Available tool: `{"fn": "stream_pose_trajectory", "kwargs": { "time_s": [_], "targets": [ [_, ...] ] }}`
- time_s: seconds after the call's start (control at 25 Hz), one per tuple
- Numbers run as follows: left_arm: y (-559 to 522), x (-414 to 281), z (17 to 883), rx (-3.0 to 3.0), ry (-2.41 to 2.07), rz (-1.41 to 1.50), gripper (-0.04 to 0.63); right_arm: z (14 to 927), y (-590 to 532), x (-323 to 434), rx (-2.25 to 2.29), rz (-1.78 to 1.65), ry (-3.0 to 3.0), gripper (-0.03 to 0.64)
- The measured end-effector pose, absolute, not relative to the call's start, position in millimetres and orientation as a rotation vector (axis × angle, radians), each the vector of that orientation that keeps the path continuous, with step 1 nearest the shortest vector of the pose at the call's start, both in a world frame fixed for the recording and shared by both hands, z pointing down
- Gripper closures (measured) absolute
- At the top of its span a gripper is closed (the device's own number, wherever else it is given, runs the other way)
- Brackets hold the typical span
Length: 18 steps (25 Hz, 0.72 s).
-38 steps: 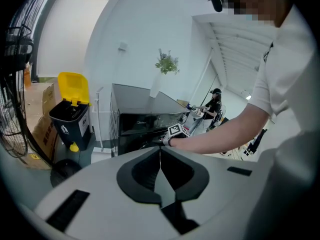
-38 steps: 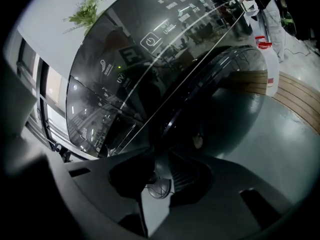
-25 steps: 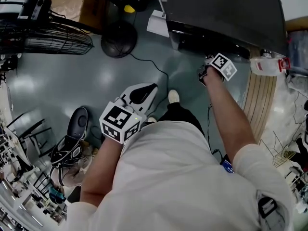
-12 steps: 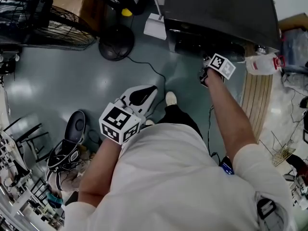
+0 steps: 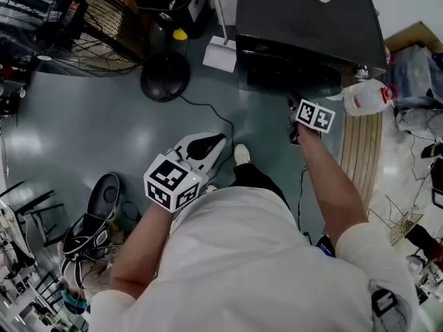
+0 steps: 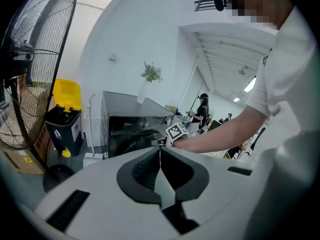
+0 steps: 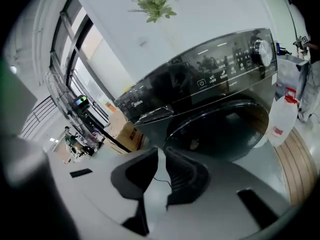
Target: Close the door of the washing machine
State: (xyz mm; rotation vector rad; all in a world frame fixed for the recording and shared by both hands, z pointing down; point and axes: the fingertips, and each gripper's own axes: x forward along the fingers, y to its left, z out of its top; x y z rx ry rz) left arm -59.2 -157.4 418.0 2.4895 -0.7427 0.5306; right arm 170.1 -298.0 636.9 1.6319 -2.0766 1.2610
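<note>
The dark grey washing machine (image 5: pixel 304 26) stands at the top of the head view. In the right gripper view its round door (image 7: pixel 220 129) lies against the front (image 7: pixel 200 84); whether it is latched I cannot tell. My right gripper (image 5: pixel 294 108) hangs a short way in front of the machine, clear of the door. Its jaws (image 7: pixel 162 151) are closing, with a narrow gap and nothing between them. My left gripper (image 5: pixel 221 139) is held near the person's body, pointing toward the machine (image 6: pixel 135 126), and its jaws (image 6: pixel 160 151) are shut and empty.
A white plastic jug (image 5: pixel 363 97) stands right of the machine beside a slatted wooden board (image 5: pixel 360 164). A standing fan (image 5: pixel 69 26) and its round base (image 5: pixel 165 75) are at the left, with a yellow-lidded bin (image 6: pixel 65 114) beyond. Shoes (image 5: pixel 97 213) lie lower left.
My right gripper has drawn back from the machine's front and rolled. The machine has slid up in the head view. The left gripper has shifted slightly toward the machine.
</note>
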Motion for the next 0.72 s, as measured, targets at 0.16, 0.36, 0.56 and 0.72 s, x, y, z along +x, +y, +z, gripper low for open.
{"fn": "stream_pose_trajectory", "kwargs": {
  "time_s": [0.16, 0.36, 0.56, 0.72],
  "targets": [
    [-139, -70, 413, 2.495, -0.74, 0.502, 0.577, 614, -264, 160, 1.576, 1.156, -2.107, 0.591],
    [-111, -94, 410, 2.493, -0.732, 0.483, 0.577, 595, -213, 136, 1.476, 1.039, -2.124, 0.609],
    [-82, -112, 404, 2.514, -0.74, 0.452, 0.577, 566, -162, 106, 1.384, 0.926, -2.166, 0.609],
    [-49, -121, 400, 2.51, -0.734, 0.43, 0.577, 545, -113, 81, 1.318, 0.87, -2.199, 0.609]
  ]
}}
